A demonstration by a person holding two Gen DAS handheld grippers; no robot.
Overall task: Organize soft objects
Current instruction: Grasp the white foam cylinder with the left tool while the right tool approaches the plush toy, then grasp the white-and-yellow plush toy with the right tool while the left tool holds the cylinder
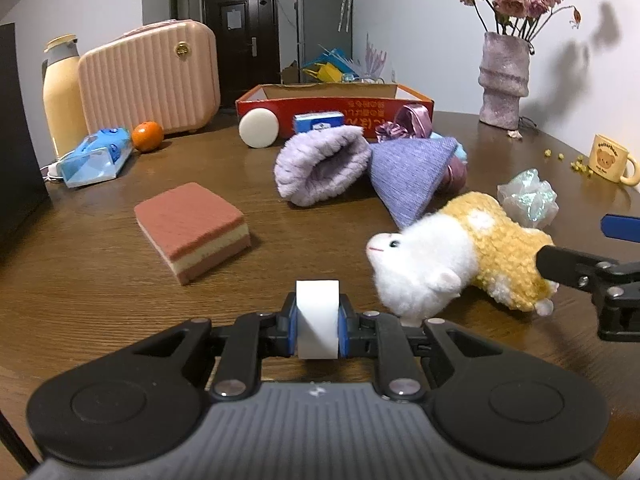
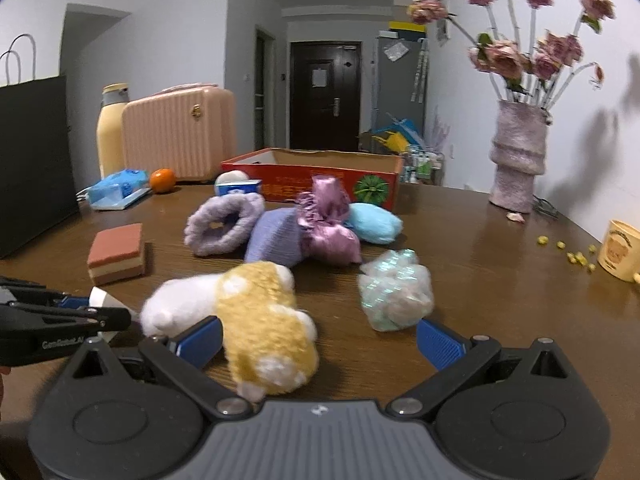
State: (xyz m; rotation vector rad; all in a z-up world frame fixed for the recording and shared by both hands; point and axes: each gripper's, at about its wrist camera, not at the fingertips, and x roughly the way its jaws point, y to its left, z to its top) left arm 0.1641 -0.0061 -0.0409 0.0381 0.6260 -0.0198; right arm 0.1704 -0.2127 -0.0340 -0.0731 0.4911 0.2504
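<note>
The left gripper (image 1: 317, 322) has its fingers clamped on a small white foam block (image 1: 317, 316), squeezed upright between the two blue pads and sitting just above the brown bench (image 1: 100, 280).

Just right of those fingers and a little ahead lies the plush toy (image 1: 452, 260), white head toward the left gripper, yellow knitted body trailing off to the right.

Over on the other side, the right gripper (image 2: 320, 344) is spread wide, blue fingers (image 2: 200, 340) parted around the toy's yellow rear end (image 2: 268, 340). The left-hand pad sits right beside the yellow fluff; the right-hand pad stands well clear, so there is no squeeze on it. That view is a bit blurred.

Ahead of the right fingers and slightly to the right lies a shiny, crinkly bundle (image 2: 394, 290). Further ahead is a heap: a fuzzy lilac slipper (image 2: 224, 226), a folded purple cloth (image 2: 276, 236), a pink satin piece (image 2: 328, 224) and a light blue soft thing (image 2: 374, 222).

Ahead and left of the left fingers sits a layered pink sponge (image 1: 192, 230). Beyond the heap stands the red cardboard box (image 1: 336, 106), open on top, with a white round pad (image 1: 259, 127) leaning at its left end.
</note>
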